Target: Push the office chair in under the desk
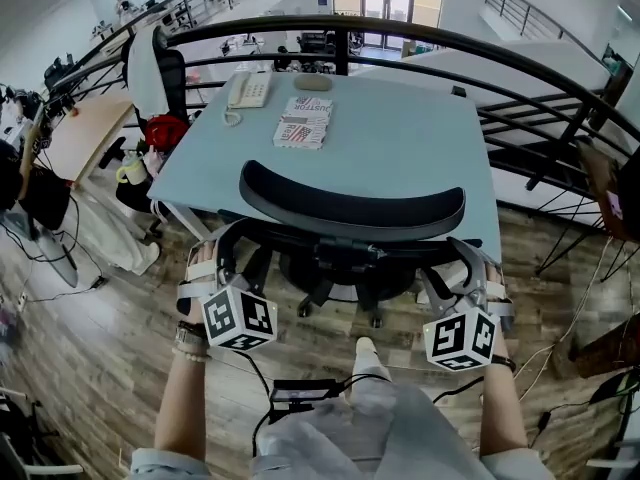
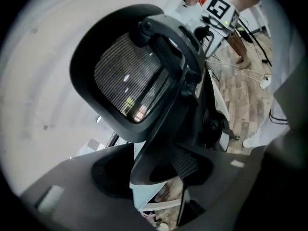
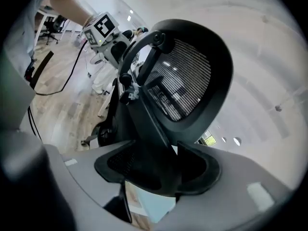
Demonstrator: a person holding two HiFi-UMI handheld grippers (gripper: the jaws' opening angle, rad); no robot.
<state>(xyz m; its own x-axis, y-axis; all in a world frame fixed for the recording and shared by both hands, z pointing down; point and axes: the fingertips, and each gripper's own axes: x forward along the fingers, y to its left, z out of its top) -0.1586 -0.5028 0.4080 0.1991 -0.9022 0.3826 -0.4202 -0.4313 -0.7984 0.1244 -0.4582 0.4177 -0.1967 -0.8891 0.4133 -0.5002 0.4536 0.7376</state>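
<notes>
The black mesh office chair [image 1: 352, 206] stands with its seat in under the pale blue desk [image 1: 400, 138]; its curved back top lies at the desk's near edge. My left gripper [image 1: 220, 253] sits at the left edge of the chair back and my right gripper [image 1: 470, 260] at the right edge. In the left gripper view the back's frame [image 2: 130, 85] runs down between the jaws of the left gripper [image 2: 149, 174], which stand wide. The right gripper view shows the same: the frame [image 3: 187, 81] passes between the wide jaws of the right gripper [image 3: 159, 170], with a sliver of light beside it.
A desk phone [image 1: 248, 89] and a printed booklet [image 1: 303, 121] lie on the desk. A black curved railing [image 1: 520, 63] runs behind and to the right. Another chair with a red bag [image 1: 165, 128] stands at the left. Cables and a black box [image 1: 300, 393] lie by my feet.
</notes>
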